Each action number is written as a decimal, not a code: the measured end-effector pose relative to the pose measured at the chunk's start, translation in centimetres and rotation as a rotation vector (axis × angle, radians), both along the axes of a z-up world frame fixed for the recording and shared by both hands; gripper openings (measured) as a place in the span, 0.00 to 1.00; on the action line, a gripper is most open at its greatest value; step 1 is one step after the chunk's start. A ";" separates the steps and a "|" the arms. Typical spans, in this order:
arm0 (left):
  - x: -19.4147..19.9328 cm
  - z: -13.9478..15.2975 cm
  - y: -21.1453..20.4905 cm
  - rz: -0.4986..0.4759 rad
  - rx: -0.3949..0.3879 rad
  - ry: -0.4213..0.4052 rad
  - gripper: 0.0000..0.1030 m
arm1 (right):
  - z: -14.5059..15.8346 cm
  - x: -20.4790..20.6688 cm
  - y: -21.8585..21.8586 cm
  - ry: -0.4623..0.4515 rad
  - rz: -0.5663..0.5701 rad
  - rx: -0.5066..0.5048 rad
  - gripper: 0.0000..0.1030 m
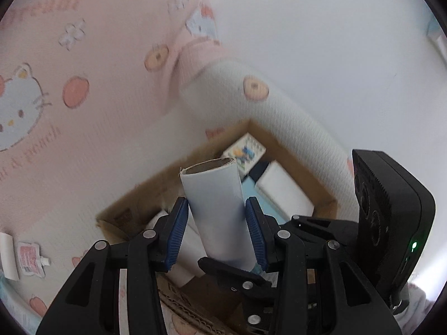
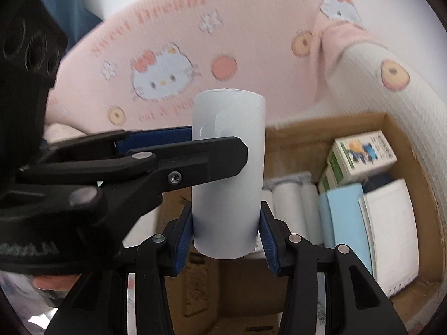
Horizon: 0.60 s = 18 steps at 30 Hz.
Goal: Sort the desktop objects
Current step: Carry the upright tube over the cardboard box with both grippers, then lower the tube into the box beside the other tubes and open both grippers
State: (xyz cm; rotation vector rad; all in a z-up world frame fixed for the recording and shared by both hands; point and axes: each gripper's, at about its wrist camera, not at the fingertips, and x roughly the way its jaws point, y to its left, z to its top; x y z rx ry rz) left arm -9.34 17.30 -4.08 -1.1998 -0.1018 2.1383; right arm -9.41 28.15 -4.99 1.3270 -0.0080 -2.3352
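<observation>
While both grippers pinch one white paper roll with a brown cardboard core (image 1: 215, 209), left gripper (image 1: 219, 227) and right gripper (image 2: 226, 237) hold it above one open brown cardboard box (image 2: 402, 150) containing two small printed cartons (image 2: 360, 159) and white rolls (image 2: 290, 206).
</observation>
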 end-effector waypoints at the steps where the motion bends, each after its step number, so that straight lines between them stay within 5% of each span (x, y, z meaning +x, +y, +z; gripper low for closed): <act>1: -0.2 -0.5 0.4 -0.011 -0.014 -0.016 0.44 | -0.5 -0.1 0.1 -0.013 -0.004 0.014 0.41; 7: -1.6 -2.8 1.6 -0.028 -0.026 -0.122 0.44 | -3.0 -1.6 1.2 -0.117 -0.021 0.050 0.41; 18: -3.2 -5.8 1.2 0.005 0.021 -0.291 0.44 | -4.8 -2.4 1.4 -0.170 0.048 0.153 0.41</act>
